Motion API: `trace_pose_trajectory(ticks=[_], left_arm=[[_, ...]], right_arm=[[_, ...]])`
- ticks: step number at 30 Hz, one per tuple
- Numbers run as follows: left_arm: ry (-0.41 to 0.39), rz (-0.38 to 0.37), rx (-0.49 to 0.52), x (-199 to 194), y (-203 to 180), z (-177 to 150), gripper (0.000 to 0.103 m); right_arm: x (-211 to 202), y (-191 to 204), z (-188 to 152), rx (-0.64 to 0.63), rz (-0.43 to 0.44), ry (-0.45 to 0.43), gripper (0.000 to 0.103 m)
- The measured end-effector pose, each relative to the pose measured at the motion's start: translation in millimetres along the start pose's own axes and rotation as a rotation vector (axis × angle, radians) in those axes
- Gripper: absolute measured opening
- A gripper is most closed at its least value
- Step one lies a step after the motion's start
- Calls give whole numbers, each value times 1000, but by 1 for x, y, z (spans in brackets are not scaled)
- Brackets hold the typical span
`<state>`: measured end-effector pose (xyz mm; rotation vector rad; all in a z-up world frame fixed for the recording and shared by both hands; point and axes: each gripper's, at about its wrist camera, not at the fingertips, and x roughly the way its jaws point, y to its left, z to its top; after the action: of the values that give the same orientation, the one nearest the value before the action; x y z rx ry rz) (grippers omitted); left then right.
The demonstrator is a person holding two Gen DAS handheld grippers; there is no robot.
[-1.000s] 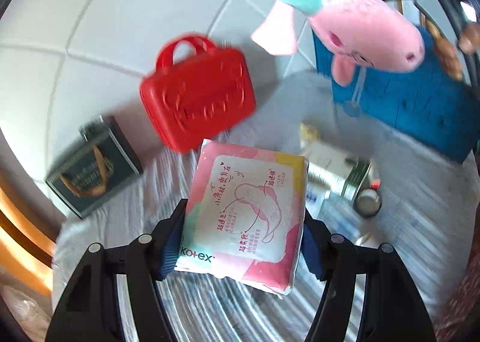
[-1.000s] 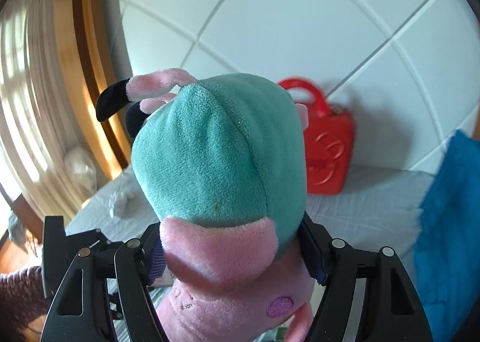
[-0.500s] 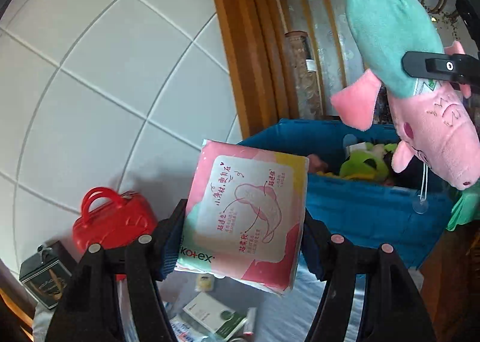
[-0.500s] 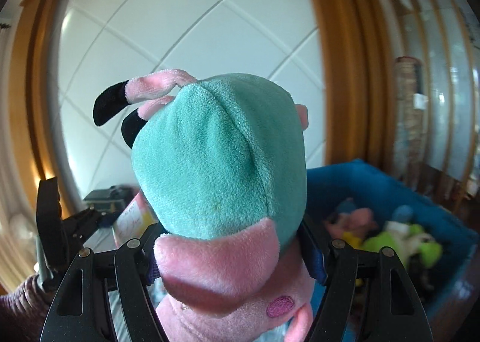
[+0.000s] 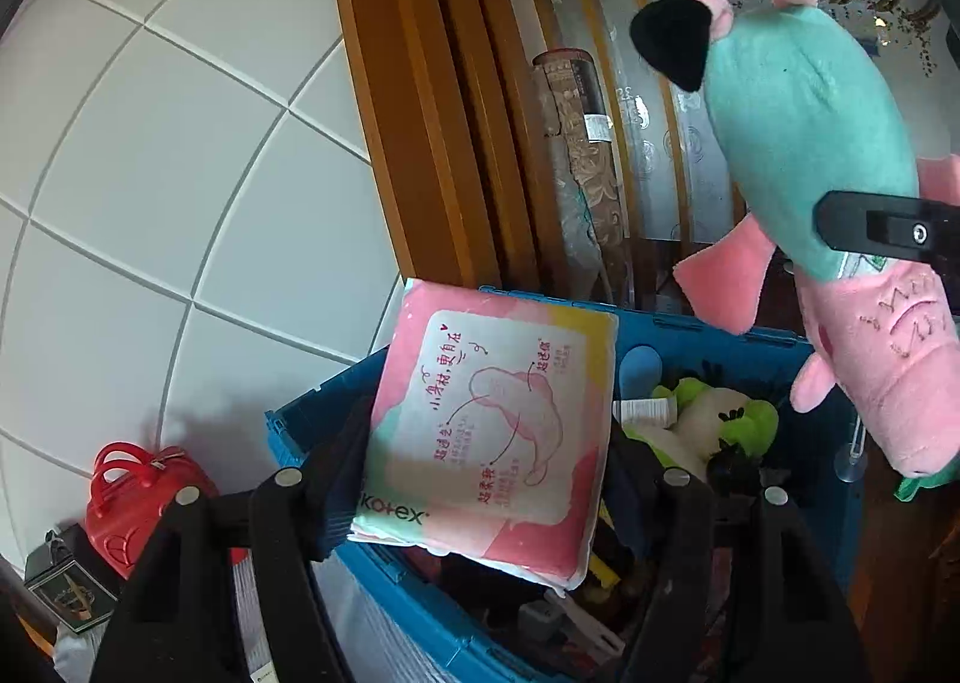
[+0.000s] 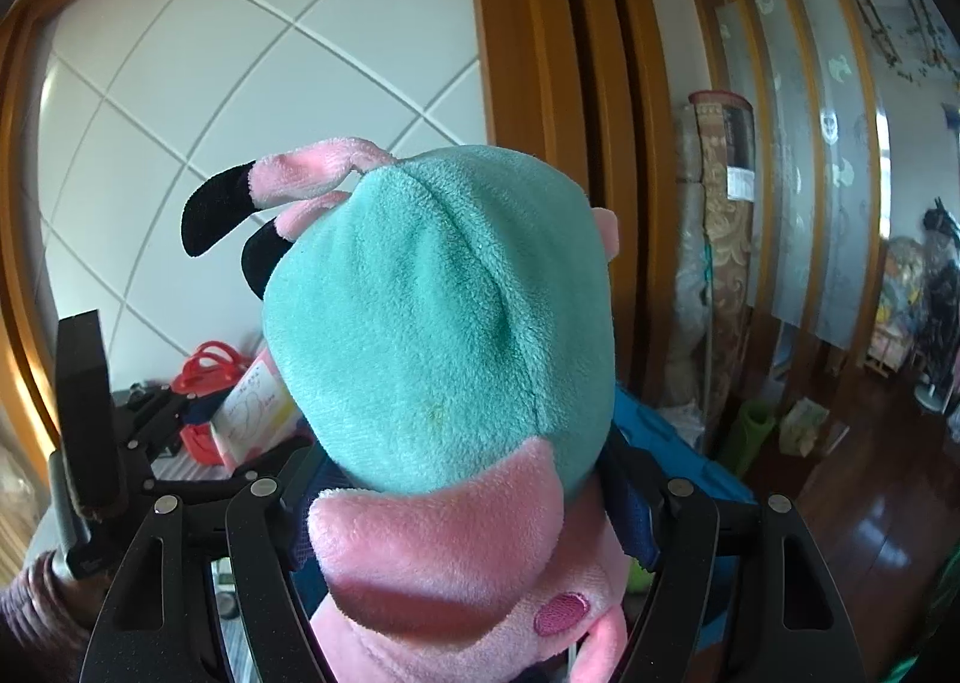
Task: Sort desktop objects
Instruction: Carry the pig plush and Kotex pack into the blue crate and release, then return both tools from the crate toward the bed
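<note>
My left gripper (image 5: 486,443) is shut on a pink Kotex pad pack (image 5: 498,419), held in the air over the near left corner of a blue bin (image 5: 312,419). The pack (image 6: 252,413) also shows small at the left of the right wrist view. My right gripper (image 6: 462,491) is shut on a pink pig plush in a teal dress (image 6: 438,311), head toward the camera. In the left wrist view that plush (image 5: 804,143) hangs above the bin's right side, with one black finger (image 5: 888,230) across its body. The plush hides most of the bin (image 6: 672,443) in the right wrist view.
The bin holds a green and white plush (image 5: 720,419) and several small items. A red toy case (image 5: 138,497) and a dark tin (image 5: 66,593) stand on the table at left. Behind are a white tiled wall, a wooden door frame (image 5: 420,113) and a rolled mat (image 5: 576,143).
Both grippers have swung from the table towards the blue bin and risen, each still carrying its object. The red case and tin have slid to the lower left; the bin now lies beneath.
</note>
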<state>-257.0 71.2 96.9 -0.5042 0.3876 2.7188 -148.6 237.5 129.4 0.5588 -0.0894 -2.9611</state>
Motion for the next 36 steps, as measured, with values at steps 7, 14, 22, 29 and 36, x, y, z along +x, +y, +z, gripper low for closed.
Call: trace_pose_trajectory(ticks=[7, 14, 22, 29, 36], left_arm=[[23, 86, -2, 43, -20, 32, 88], [29, 162, -8, 58, -18, 42, 103], [30, 164, -51, 46, -11, 39, 103], [27, 181, -82, 31, -1, 27, 103], [19, 228, -119, 6, 11, 1, 103]], right_arm=[[78, -47, 26, 24, 2, 90, 77], [153, -57, 44, 76, -18, 191, 85], [163, -58, 38, 124, 6, 259, 102], [135, -49, 43, 149, 34, 213, 102], [79, -24, 31, 139, 88, 81, 102]])
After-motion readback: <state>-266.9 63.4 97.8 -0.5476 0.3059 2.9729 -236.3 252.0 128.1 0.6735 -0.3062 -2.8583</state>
